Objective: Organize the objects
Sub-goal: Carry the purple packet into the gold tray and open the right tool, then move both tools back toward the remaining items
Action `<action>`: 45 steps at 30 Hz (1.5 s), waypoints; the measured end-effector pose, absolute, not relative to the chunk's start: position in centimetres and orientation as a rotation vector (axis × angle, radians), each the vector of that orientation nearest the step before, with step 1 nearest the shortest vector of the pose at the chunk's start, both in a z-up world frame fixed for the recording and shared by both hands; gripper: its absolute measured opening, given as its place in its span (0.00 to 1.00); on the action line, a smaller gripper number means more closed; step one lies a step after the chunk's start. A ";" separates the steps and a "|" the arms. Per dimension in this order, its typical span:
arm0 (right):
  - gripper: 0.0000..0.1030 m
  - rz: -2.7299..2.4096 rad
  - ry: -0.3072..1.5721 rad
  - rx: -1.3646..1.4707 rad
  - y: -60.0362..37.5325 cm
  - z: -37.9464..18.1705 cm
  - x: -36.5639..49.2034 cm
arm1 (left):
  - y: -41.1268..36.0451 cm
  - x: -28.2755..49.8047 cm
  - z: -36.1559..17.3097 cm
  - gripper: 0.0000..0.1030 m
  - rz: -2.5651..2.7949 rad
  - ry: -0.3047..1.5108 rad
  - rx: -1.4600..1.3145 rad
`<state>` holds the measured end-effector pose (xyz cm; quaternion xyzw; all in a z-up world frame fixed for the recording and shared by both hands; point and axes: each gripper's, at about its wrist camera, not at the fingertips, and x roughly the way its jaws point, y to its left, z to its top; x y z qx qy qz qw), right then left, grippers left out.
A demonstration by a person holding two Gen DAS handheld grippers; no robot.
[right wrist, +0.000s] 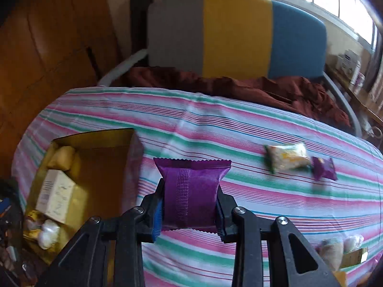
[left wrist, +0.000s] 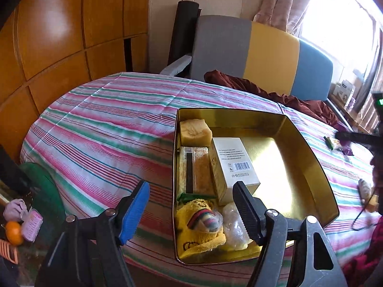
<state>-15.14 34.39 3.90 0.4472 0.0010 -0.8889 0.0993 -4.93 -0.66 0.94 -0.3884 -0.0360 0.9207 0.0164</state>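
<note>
A gold tin box (left wrist: 308, 157) lies on the striped bed; it also shows in the right wrist view (right wrist: 95, 141) at the left. It holds a white carton (left wrist: 235, 160), a yellow sponge-like block (left wrist: 195, 131), a clear snack box (left wrist: 195, 172), a yellow knitted item (left wrist: 199, 227) and a clear bag (left wrist: 233, 227). My left gripper (left wrist: 191, 205) is open and empty over the box's near left corner. My right gripper (right wrist: 190, 204) is shut on a purple snack packet (right wrist: 191, 191), held above the bedspread to the right of the box.
A white-green snack bag (right wrist: 286, 157) and a small purple packet (right wrist: 324, 167) lie on the striped bedspread (right wrist: 215, 124) to the right. More wrapped items (right wrist: 340, 251) lie at the near right. A dark red blanket (right wrist: 239, 86) and the headboard (right wrist: 237, 33) are behind. Clutter (left wrist: 21, 222) sits off the bed's left.
</note>
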 end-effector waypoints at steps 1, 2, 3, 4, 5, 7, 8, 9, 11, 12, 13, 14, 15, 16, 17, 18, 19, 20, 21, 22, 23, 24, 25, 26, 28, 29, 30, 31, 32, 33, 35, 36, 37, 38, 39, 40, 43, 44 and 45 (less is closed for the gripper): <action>0.33 -2.593 0.010 1.313 32.3 3.9 -15.2 | -0.8 -4.9 0.9 0.71 2.857 -0.115 -1.207; 0.33 -2.555 0.010 1.312 30.3 3.9 -15.4 | -0.9 -4.8 0.9 0.71 2.850 -0.114 -1.206; 0.33 -2.519 0.009 1.318 28.4 3.7 -15.8 | -1.0 -4.8 0.9 0.71 2.846 -0.112 -1.203; 0.33 -2.494 0.016 1.326 26.6 3.3 -16.2 | -1.1 -4.6 0.9 0.71 2.847 -0.110 -1.197; 0.33 -2.479 0.024 1.336 25.1 2.9 -16.6 | -1.2 -4.6 0.9 0.71 2.847 -0.105 -1.191; 0.33 -2.435 0.009 1.375 22.3 1.9 -17.6 | -1.4 -4.5 0.9 0.71 2.856 -0.095 -1.179; 0.33 -2.417 -0.008 1.398 21.2 1.3 -17.9 | -1.6 -4.4 1.0 0.72 2.863 -0.097 -1.173; 0.33 -2.406 -0.018 1.420 20.2 0.8 -18.5 | -1.7 -4.5 0.9 0.72 2.863 -0.104 -1.174; 0.33 -2.397 -0.038 1.453 18.5 -0.1 -19.5 | -1.9 -4.5 0.9 0.72 2.855 -0.111 -1.173; 0.33 -2.391 -0.046 1.467 17.8 -0.5 -20.0 | -2.0 -4.5 1.0 0.72 2.860 -0.110 -1.170; 0.33 -2.385 -0.045 1.479 17.3 -0.8 -20.4 | -2.0 -4.5 1.0 0.72 2.867 -0.108 -1.163; 0.33 -2.382 -0.039 1.491 16.7 -1.1 -20.8 | -2.1 -4.4 1.0 0.72 2.871 -0.108 -1.155; 0.34 -2.380 -0.037 1.504 16.2 -1.4 -21.1 | -2.1 -4.4 0.9 0.72 2.871 -0.107 -1.152; 0.34 -2.375 -0.041 1.519 15.8 -1.8 -21.5 | -2.2 -4.4 0.9 0.72 2.870 -0.109 -1.154; 0.34 -2.366 -0.057 1.531 15.5 -2.1 -21.9 | -2.3 -4.4 0.8 0.72 2.870 -0.117 -1.157; 0.34 -2.348 -0.079 1.542 15.2 -2.5 -22.3 | -2.3 -4.5 0.8 0.72 2.867 -0.127 -1.160; 0.35 -2.317 -0.108 1.554 15.0 -2.8 -22.6 | -2.3 -4.5 0.7 0.72 2.862 -0.135 -1.165; 0.39 -2.279 -0.140 1.568 14.8 -3.2 -23.0 | -2.3 -4.5 0.7 0.72 2.858 -0.136 -1.170; 0.42 -2.251 -0.176 1.575 14.6 -3.4 -23.3 | -2.2 -4.5 0.6 0.72 2.857 -0.135 -1.171; 0.45 -2.234 -0.219 1.567 14.6 -3.5 -23.5 | -2.1 -4.4 0.6 0.72 2.857 -0.134 -1.170; 0.46 -2.227 -0.249 1.552 14.6 -3.5 -23.6 | -2.0 -4.4 0.6 0.72 2.854 -0.132 -1.167; 0.46 -2.228 -0.266 1.534 14.7 -3.3 -23.5 | -2.0 -4.3 0.6 0.72 2.854 -0.126 -1.162; 0.46 -2.230 -0.270 1.521 14.8 -3.1 -23.3 | -1.8 -4.2 0.6 0.72 2.857 -0.117 -1.156; 0.46 -2.229 -0.271 1.517 15.0 -2.9 -23.1 | -1.7 -4.1 0.7 0.72 2.859 -0.108 -1.150; 0.46 -2.232 -0.275 1.497 15.8 -2.4 -22.6 | -1.4 -4.0 0.6 0.72 2.858 -0.094 -1.147; 0.46 -2.245 -0.271 1.484 16.3 -2.1 -22.2 | -1.2 -4.0 0.5 0.72 2.857 -0.087 -1.150; 0.46 -2.260 -0.268 1.470 16.9 -1.8 -21.8 | -1.1 -4.0 0.5 0.72 2.854 -0.083 -1.154; 0.46 -2.272 -0.268 1.456 17.7 -1.6 -21.3 | -0.9 -4.0 0.5 0.72 2.852 -0.081 -1.155; 0.46 -2.282 -0.271 1.450 18.4 -1.3 -20.8 | -0.7 -3.9 0.5 0.72 2.849 -0.073 -1.154; 0.46 -2.291 -0.272 1.445 19.1 -1.1 -20.5 | -0.5 -3.8 0.5 0.72 2.849 -0.062 -1.151; 0.46 -2.317 -0.253 1.428 20.4 -0.6 -19.5 | -0.1 -3.6 0.6 0.73 2.850 -0.041 -1.145; 0.46 -2.336 -0.237 1.421 21.2 -0.5 -18.9 | 0.0 -3.6 0.7 0.73 2.851 -0.035 -1.143; 0.46 -2.352 -0.222 1.413 21.8 -0.2 -18.4 | 0.2 -3.5 0.7 0.74 2.852 -0.031 -1.138; 0.46 -2.363 -0.211 1.406 22.6 0.0 -17.8 | 0.5 -3.3 0.9 0.74 2.853 -0.023 -1.132; 0.46 -2.376 -0.200 1.401 23.3 0.1 -17.3 | 0.7 -3.2 0.9 0.74 2.854 -0.015 -1.128; 0.46 -2.388 -0.189 1.398 24.1 0.2 -16.9 | 0.9 -3.1 1.0 0.75 2.854 -0.006 -1.122; 0.46 -2.435 -0.157 1.385 26.4 0.5 -15.3 | 1.6 -2.8 1.4 0.75 2.855 0.012 -1.109; 0.46 -2.452 -0.151 1.385 27.1 0.6 -15.0 | 1.9 -2.8 1.5 0.75 2.856 0.017 -1.105; 0.46 -2.467 -0.150 1.385 27.9 0.7 -14.5 | 2.2 -2.7 1.6 0.75 2.856 0.023 -1.102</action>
